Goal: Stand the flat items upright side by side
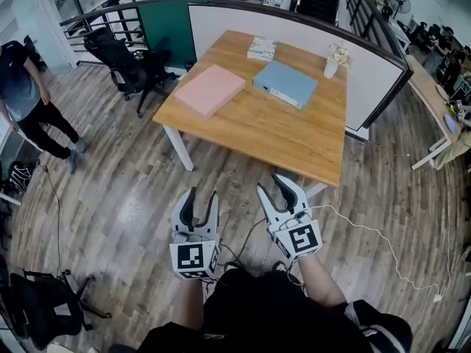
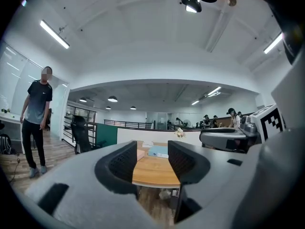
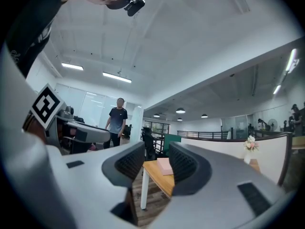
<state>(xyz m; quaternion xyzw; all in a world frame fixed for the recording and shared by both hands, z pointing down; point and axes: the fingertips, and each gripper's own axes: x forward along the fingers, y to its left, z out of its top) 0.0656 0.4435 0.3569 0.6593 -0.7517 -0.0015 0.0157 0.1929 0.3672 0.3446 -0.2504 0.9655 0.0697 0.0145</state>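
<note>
Missing from right gripper view: blue box (image 1: pixel 285 84).

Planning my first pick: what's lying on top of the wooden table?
A pink box and a blue box lying flat, a small white item, a flower vase. Anything beneath them is covered.
</note>
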